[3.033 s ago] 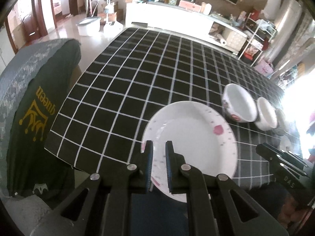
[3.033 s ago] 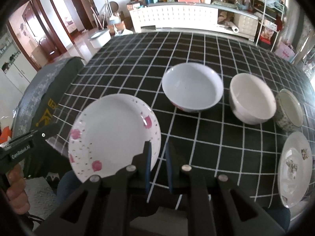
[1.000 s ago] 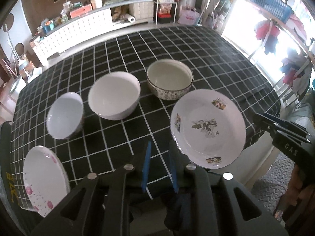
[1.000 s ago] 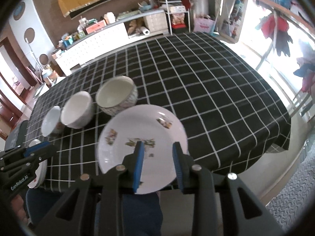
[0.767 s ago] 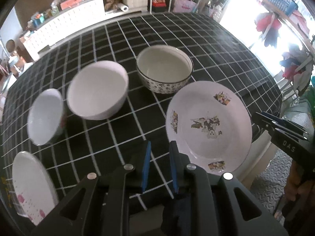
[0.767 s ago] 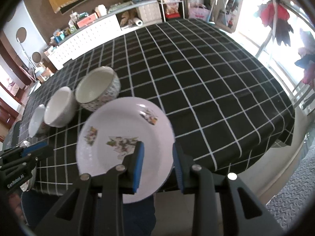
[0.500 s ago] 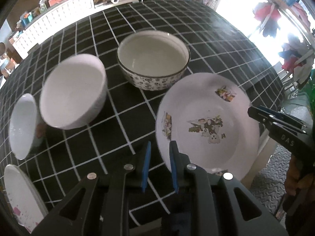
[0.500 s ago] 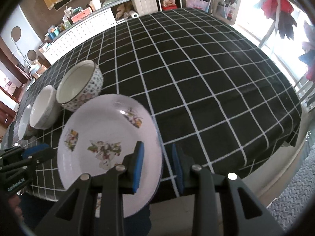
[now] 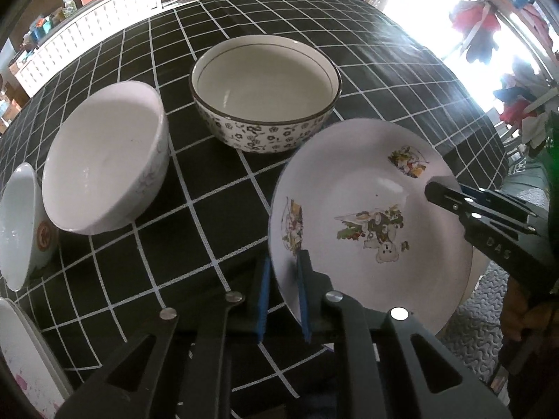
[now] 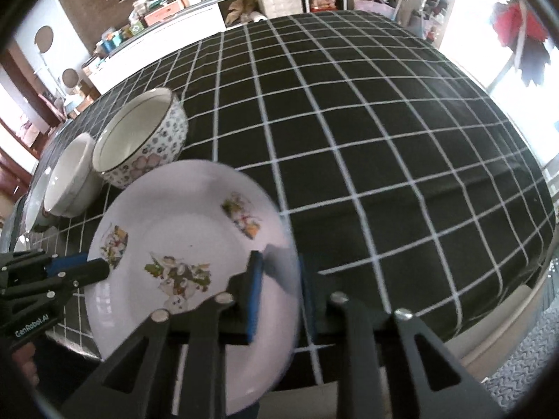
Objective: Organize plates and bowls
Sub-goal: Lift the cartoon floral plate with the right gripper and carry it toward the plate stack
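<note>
Left wrist view: a white round plate with cartoon prints [image 9: 370, 216] is straddled at its rim by both hand-held grippers, neither pair of pads seen pressed shut.

The plate is seen at the near edge of the table [image 9: 209, 216], which is covered by a black cloth with white grid lines. The left hand-held gripper [image 9: 283, 293] is parted around the plate's left rim, and the right hand-held gripper [image 10: 277, 289] around its right rim. Behind the plate a floral-patterned bowl with a dark rim [image 9: 265, 90] is set, with a plain white bowl [image 9: 104, 160] beside it and a smaller white bowl with a red mark [image 9: 21, 227] further left. Part of a pink-speckled plate [image 9: 21, 359] is seen at the lower left.
</note>
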### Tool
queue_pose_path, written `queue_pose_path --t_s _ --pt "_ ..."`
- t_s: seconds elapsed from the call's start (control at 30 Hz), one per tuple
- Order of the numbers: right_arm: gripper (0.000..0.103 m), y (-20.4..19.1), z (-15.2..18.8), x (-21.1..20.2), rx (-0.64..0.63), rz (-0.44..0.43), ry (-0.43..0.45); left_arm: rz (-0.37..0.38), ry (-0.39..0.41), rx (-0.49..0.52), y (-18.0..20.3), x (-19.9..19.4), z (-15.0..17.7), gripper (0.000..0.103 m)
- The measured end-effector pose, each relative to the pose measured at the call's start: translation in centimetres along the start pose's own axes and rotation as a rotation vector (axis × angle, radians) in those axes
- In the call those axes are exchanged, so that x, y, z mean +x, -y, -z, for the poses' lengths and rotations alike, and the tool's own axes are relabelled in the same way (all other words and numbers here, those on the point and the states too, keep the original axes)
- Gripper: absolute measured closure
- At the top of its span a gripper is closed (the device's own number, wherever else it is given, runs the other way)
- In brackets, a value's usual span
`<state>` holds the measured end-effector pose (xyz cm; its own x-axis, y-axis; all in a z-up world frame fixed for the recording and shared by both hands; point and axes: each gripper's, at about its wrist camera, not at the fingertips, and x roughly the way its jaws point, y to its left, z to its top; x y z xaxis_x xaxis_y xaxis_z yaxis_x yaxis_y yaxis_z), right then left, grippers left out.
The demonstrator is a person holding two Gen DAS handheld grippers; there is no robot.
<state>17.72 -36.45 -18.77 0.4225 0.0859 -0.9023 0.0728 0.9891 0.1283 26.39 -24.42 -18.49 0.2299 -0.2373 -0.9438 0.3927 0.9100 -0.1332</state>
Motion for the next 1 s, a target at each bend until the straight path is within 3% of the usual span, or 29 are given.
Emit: queue_pose_path --t_s 0.43,1.0 --pt "0.078 -5.1 0.5 -0.3 -0.144 0.019 -0.035 -0.034 0.003 -0.117 -4.3 -1.2 3.1 0.090" --pt "0.078 -13.6 2.4 0.5 -0.296 -0.054 -0.125 -0.092 0.019 -0.298 -10.9 -4.1 9.2 0.091"
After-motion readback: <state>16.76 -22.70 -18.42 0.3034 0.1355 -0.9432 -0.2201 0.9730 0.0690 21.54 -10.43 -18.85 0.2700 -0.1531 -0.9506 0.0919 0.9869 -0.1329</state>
